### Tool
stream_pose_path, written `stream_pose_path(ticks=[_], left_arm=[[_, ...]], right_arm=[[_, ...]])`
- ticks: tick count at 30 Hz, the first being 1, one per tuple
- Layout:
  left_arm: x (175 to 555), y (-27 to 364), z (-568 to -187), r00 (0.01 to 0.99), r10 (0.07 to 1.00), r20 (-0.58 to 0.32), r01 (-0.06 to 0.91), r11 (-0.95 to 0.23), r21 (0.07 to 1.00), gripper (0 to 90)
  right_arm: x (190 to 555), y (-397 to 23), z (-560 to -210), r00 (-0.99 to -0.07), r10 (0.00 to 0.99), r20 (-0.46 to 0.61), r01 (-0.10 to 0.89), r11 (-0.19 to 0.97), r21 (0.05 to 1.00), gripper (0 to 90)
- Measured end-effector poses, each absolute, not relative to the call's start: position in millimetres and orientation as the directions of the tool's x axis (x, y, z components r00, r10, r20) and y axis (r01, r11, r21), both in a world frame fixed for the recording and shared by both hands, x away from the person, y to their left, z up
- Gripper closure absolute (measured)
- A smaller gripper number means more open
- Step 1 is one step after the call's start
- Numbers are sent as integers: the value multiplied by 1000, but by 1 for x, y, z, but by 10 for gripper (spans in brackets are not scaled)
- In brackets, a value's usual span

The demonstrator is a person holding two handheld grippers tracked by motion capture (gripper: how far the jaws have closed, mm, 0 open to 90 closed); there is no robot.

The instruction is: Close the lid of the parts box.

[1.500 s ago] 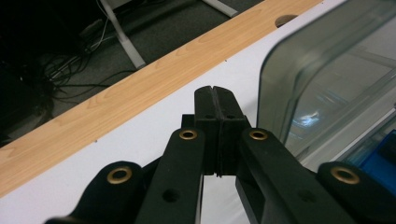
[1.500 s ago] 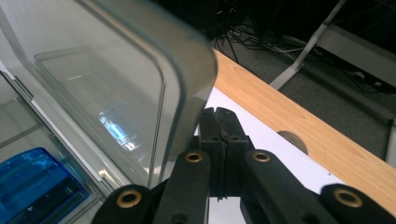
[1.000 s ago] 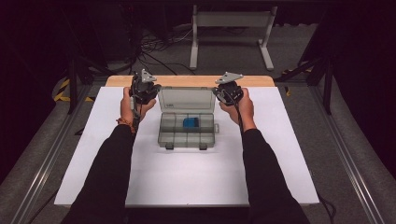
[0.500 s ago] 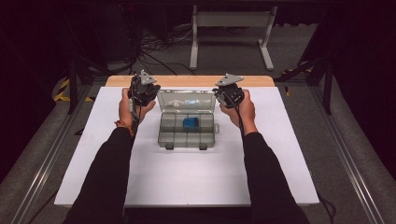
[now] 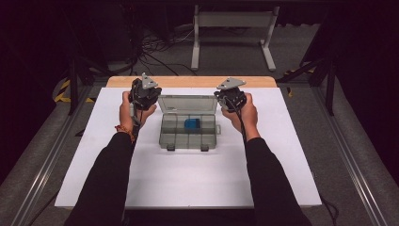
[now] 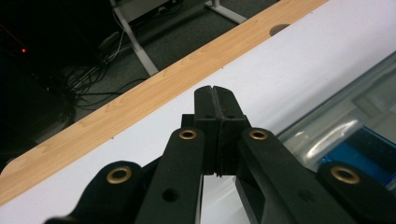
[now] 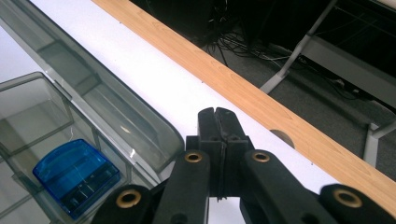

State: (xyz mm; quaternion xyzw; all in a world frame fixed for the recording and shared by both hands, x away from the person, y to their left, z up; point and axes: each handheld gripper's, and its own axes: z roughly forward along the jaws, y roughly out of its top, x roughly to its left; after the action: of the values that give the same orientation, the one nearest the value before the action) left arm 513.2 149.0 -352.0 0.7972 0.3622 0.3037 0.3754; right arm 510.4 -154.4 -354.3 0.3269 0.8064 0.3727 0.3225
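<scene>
Fingers on my left gripper [image 6: 215,100] are pressed together with nothing between them, same story on my right gripper [image 7: 217,122]: both empty. I've got them held up off the table [image 5: 188,179], one on each side of the clear plastic box [image 5: 189,128], left gripper [image 5: 143,92] beside the box's left rear corner, right gripper [image 5: 230,97] beside the right rear corner, neither touching it. Box sits mid-table toward the far wooden edge [image 5: 188,81], lid [image 5: 187,103] already swung open and leaning back. One blue case [image 5: 192,124] lies in a back-row compartment, roughly centre-right; from the right gripper view it's a translucent blue case [image 7: 76,176] flat on the compartment floor. Other compartments look empty as far as I can see. My read: box is open and the item is sitting inside, nothing gripped yet, so whatever handling of the blue case or the lid is intended hasn't started. Count: two grippers, one box, one lid, one blue case, two latches [image 5: 188,148] on the front edge.
</scene>
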Motion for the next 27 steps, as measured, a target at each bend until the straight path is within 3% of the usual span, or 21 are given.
stream_pose_path(ticks=[27], left_arm=[[493,151,-361,564,795,225,328,-465,822,898]], right_arm=[[486,-151,-364,-582,762,-285,287,519,805,900]])
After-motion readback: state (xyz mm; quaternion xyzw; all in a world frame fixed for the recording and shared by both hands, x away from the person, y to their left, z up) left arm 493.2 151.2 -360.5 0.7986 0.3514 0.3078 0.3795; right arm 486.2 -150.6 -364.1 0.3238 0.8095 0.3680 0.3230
